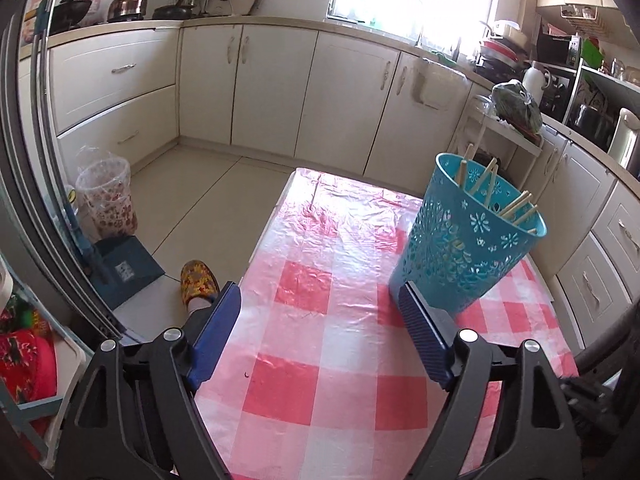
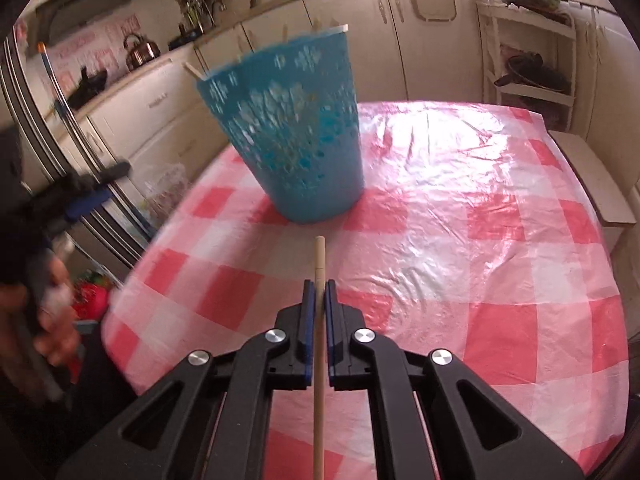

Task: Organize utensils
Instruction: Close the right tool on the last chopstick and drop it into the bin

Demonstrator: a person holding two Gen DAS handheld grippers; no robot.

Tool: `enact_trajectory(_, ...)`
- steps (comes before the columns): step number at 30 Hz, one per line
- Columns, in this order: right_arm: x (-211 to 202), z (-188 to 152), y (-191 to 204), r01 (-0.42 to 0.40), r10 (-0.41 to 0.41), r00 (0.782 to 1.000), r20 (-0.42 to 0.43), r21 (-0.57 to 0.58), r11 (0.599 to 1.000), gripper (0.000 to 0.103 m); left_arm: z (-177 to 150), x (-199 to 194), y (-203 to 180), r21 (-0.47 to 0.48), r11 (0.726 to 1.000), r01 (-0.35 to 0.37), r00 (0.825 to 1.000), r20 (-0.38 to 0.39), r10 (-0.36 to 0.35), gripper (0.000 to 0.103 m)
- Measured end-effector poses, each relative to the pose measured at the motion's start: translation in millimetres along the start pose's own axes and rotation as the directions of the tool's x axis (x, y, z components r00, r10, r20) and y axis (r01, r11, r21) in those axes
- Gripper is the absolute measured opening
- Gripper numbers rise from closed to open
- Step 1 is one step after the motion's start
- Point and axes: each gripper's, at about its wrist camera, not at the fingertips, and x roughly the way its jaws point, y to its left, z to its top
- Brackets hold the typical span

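Right gripper's blue ribbed fingers (image 2: 307, 320) pinch a round wooden chopstick (image 2: 319, 264); left fingers (image 1: 420, 336) gape empty beside the perforated teal plastic basket (image 1: 460, 248) holding chopsticks (image 1: 516, 208).

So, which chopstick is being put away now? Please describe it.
On the red-checked table stands a blue basket with several chopsticks in it. The chopstick meant lies outside it, clamped in the right gripper, pointing toward the basket.

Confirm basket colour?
Teal basket with flower-pattern cutouts; sharpest in the left wrist view.
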Motion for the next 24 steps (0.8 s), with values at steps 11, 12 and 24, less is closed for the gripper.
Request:
enact_trajectory(11,-62.7,135.4,44.9,-0.206,0.202,0.907,0.369,-0.027,0.978,0.006,-20.2,7.6,-9.0,0.014,1.0,0.023,0.996,-0.083,-0.021,0.08)
enact_trajectory(12,-61.6,146.8,50.1,-0.199,0.2,0.901,0.384,-0.041,0.979,0.006,-20.2,7.4,-8.4,0.012,1.0,0.025,0.996,-0.084,-0.024,0.08)
enact_trajectory(24,-4.5,167.2,55.4,0.086,-0.027,0.913,0.406,-0.127,0.988,0.005,-18.2,14.2,4.1,-0.039,0.999,0.023,0.993,-0.118,-0.027,0.082)
